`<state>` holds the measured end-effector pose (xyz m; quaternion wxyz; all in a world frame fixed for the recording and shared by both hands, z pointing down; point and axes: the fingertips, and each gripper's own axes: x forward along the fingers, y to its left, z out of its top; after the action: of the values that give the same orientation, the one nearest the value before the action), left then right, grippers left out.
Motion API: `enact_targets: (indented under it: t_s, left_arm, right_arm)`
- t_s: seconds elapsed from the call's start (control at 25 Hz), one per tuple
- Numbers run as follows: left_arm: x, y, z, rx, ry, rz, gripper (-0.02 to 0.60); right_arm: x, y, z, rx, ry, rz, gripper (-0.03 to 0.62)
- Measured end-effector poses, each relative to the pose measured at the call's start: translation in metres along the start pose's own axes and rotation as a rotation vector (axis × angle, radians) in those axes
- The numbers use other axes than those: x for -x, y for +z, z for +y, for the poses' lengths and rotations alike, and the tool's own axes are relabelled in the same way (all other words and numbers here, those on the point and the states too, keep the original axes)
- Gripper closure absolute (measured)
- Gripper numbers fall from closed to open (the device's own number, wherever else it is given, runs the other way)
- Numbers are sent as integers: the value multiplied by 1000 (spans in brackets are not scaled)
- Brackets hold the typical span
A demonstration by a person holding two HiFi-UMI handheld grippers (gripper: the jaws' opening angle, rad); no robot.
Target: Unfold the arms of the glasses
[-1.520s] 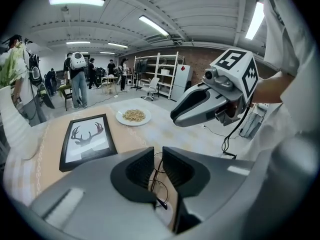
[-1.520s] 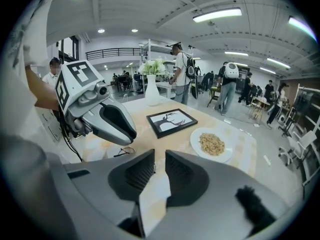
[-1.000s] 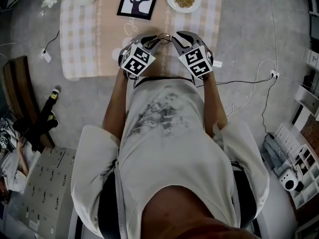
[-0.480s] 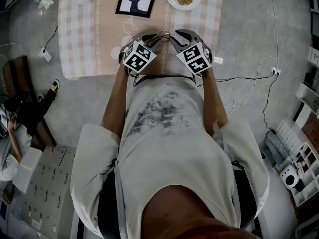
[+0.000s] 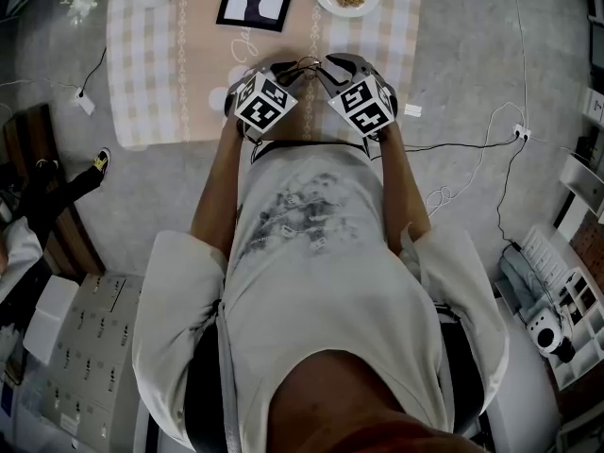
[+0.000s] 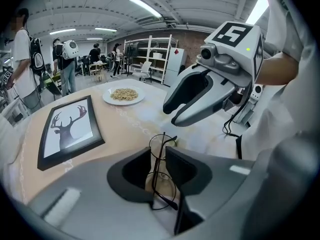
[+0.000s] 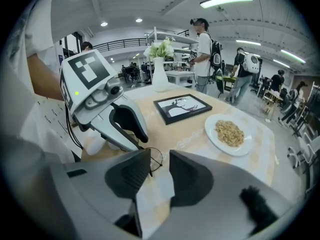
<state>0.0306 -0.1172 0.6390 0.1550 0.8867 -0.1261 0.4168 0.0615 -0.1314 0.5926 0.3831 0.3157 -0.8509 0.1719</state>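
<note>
My left tool (image 6: 158, 155) is pinching the glasses (image 6: 161, 171), which stand edge-on in the narrow gap between its jaws, one lens above the jaw tips and the other down inside the gap. That puts them on my side of the framed deer picture (image 6: 67, 131), above the bare stretch of tabletop (image 6: 125, 126) in front of it. My right tool (image 7: 160, 156) is spread and its jaws have just been opening. Only checked cloth shows between them, and a single wire lens of the glasses pokes out just past one jaw tip, between my two tools. I cannot see exactly where the left pads meet the frame, because the jaw bodies cover that spot. The wire is also too thin for me to tell how far the arms are folded. In the head view the glasses are a faint loop between the two tool tips, and my chest cuts off the near edge of the tabletop. Beyond the tools, a plate of grain (image 7: 230, 133) sits beside the deer picture, and a white vase of flowers (image 7: 160, 74) stands farther back on its other side. People stand well behind it, blurred.
</note>
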Motion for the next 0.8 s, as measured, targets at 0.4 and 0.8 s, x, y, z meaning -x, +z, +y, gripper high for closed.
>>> enact_targets:
  t_s: [0.4, 0.8]
  left_arm:
    - [-8, -7, -2, 3, -13, 23, 483]
    - [-9, -7, -5, 13, -29, 8, 529]
  right_arm:
    - [-12, -4, 1, 22, 32, 29, 471]
    - [-25, -9, -3, 31, 51, 52, 494]
